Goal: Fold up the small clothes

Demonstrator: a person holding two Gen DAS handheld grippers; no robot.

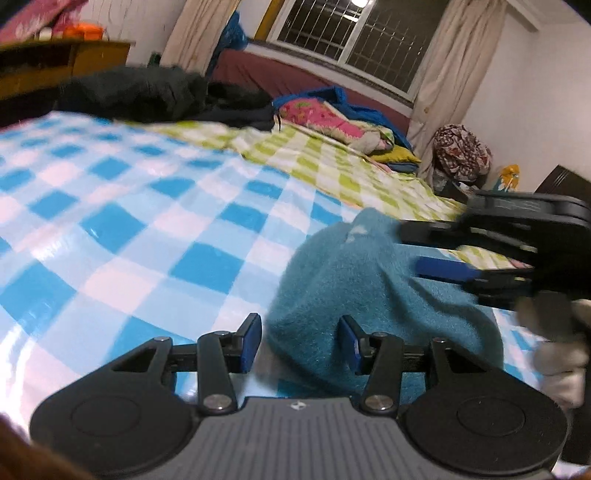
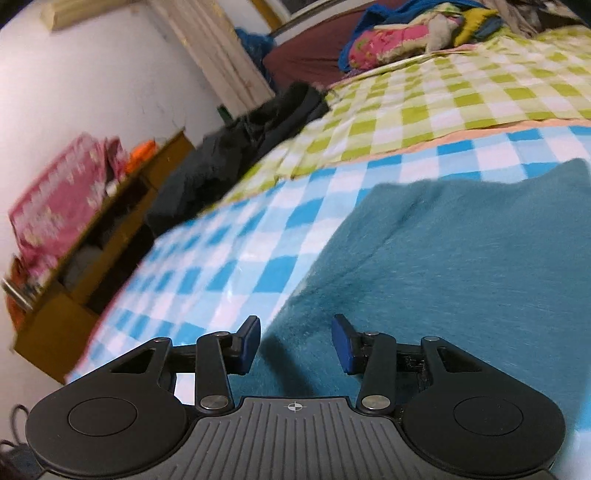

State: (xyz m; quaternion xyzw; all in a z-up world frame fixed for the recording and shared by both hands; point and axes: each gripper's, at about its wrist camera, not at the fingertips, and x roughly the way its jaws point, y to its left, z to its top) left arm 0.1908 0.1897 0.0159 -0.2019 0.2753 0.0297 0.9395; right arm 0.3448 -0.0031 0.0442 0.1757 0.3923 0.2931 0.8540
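Note:
A fuzzy teal garment [image 1: 354,280] lies bunched on the blue-and-white checked cloth [image 1: 129,221] that covers the bed. My left gripper [image 1: 301,341] is open, its blue-padded fingers standing either side of the garment's near edge. My right gripper shows at the right of the left wrist view [image 1: 424,251], over the garment. In the right wrist view the garment [image 2: 461,266] spreads wide and flat, and my right gripper [image 2: 295,341] is open just above its near part, holding nothing.
A green-and-white checked cloth [image 1: 332,158] covers the far part of the bed. Dark clothes [image 1: 147,92] and a colourful pile [image 1: 332,118] lie at the back. A wooden cabinet [image 2: 92,258] stands beside the bed. A window [image 1: 351,33] with curtains is behind.

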